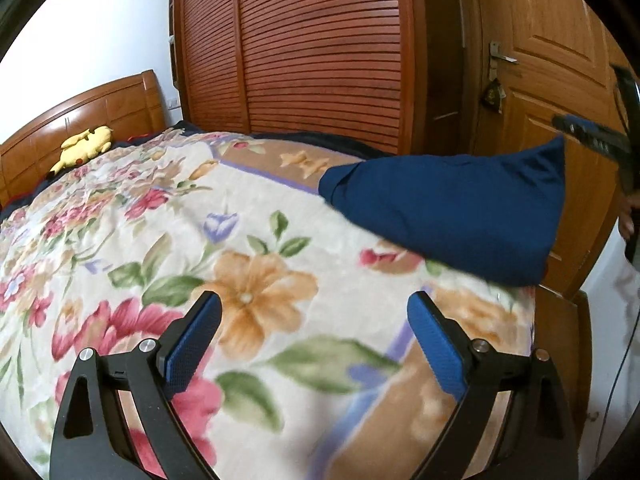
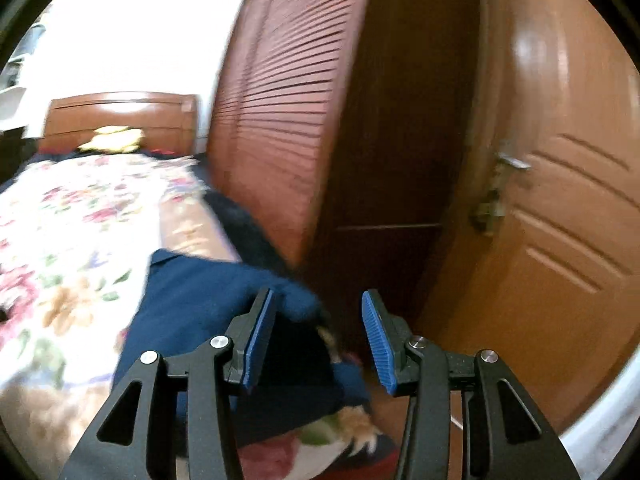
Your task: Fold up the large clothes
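Right then, the navy garment (image 1: 448,212) lay bunched on the floral blanket (image 1: 248,248), toward the right of the left wrist view, well above and to the right of your left gripper (image 1: 314,312). One corner of it rose to a peak at the far right, where your right gripper showed as a dark blurred shape with your hand (image 1: 628,216) behind it; whether that corner touched those fingers could not be told from there. Your left gripper's jaws stood wide apart with nothing between them, only blanket beneath, and the garment was clear of both blue pads (image 1: 192,344).

From the right wrist view, the same garment (image 2: 192,304) spread across the lower middle of the frame, over the bed's edge. Your right gripper (image 2: 318,338) stood partly open. The cloth sat under and behind the left-hand finger (image 2: 260,340) and ran into the gap, but the pads did not press on it; the right-hand finger was apart from it, against the wood behind.

Farther out, a yellow plush toy (image 1: 86,146) rested by the wooden headboard (image 1: 100,108) at the upper left, a slatted wardrobe (image 1: 304,48) filled the upper middle, and a wooden door (image 1: 540,60) with a metal handle stood at the upper right.
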`<state>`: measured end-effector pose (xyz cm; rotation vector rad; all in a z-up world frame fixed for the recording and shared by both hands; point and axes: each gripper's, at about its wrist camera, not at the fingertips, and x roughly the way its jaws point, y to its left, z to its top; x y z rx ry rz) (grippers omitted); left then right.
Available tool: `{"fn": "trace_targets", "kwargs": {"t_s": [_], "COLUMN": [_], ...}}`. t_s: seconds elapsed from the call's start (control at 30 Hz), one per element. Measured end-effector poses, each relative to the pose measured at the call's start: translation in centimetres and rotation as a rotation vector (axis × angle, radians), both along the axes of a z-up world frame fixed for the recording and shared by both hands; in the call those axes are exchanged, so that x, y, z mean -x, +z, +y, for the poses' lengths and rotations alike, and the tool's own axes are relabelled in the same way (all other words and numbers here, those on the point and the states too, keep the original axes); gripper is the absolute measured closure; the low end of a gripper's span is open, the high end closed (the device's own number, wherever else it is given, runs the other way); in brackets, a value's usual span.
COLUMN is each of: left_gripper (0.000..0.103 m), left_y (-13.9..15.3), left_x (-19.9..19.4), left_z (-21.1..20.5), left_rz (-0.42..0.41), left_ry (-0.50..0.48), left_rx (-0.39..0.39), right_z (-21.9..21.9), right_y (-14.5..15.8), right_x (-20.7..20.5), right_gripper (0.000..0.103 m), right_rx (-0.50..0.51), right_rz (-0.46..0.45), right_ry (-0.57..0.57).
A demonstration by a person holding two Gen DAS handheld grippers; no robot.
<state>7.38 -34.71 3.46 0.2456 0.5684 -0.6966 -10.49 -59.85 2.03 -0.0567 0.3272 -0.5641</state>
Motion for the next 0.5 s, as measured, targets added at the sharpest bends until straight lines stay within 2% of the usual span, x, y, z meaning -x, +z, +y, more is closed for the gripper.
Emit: {"fn": "trace_targets", "kwargs": {"t_s": [0.13, 0.23, 0.37, 0.5], "left_gripper": [0.008, 0.008, 0.008, 0.008], "left_y": [-1.4, -2.3, -3.2, -3.5], "left_x": [-0.1, -0.2, 0.1, 0.5], "left_z": [2.3, 4.2, 7.1, 10.1], "left_rz": [0.011, 0.023, 0.039, 0.044], "left_ry": [0.001, 0.015, 0.053, 0.101], "left_rx": [-0.001, 0.005, 0.023, 0.05], "right_z": [1.3, 2.6, 3.5, 2.0], "right_y": [1.0, 1.0, -1.5, -5.0], "right_x": [0.8, 0.1, -2.7, -4.5], "right_gripper": [0.056, 0.056, 0.056, 0.056], "right_rx": [0.024, 0.025, -0.035, -0.083], "right_rz": [-0.026, -0.019, 0.083, 0.186], "right_ry": [-0.029, 0.041, 0.194, 0.192]}}
